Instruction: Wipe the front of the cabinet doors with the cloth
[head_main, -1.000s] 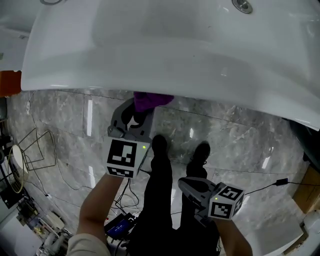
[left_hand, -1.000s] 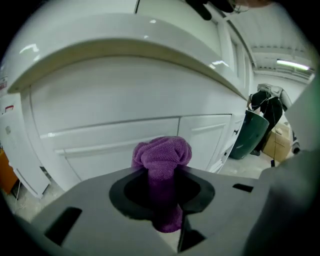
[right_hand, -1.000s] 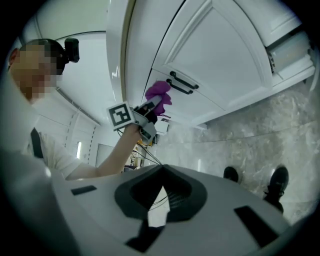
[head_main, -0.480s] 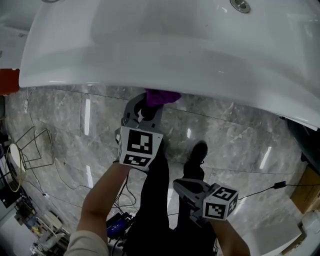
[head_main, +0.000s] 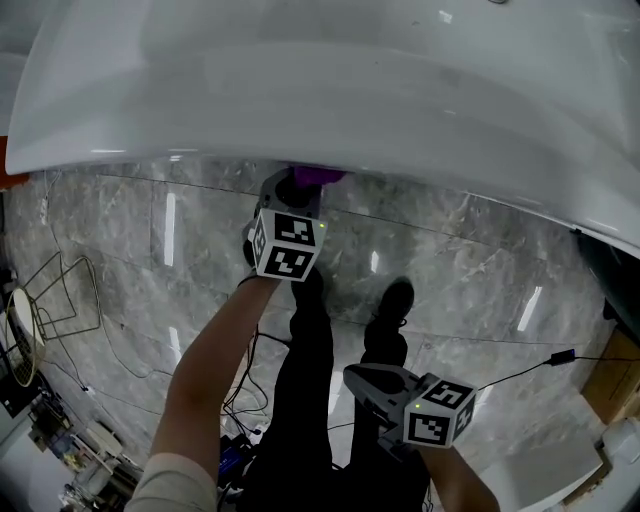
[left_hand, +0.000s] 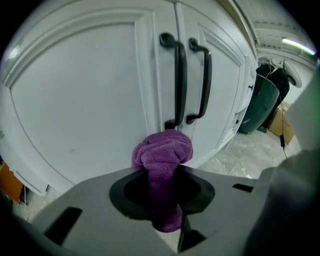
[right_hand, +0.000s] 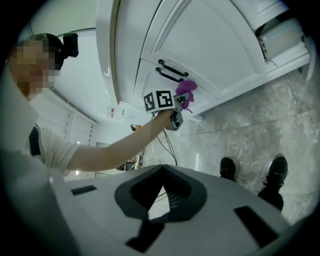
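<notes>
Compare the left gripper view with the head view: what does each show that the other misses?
Only the left gripper view: the cabinet doors and their two black handles, with the left gripper showing its jaws shut on the purple cloth. Only the head view: the white basin from above, the person's shoes, the right gripper. Both: the cloth and left gripper.

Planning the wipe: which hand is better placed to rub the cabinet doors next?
Left. The left tongs clamp the purple cloth up at the cabinet doors, by the black handles. The right tongs hang low, empty.

Grey left tongs (head_main: 296, 194), black trousers (head_main: 312, 400), pale sleeve (head_main: 168, 486).
</notes>
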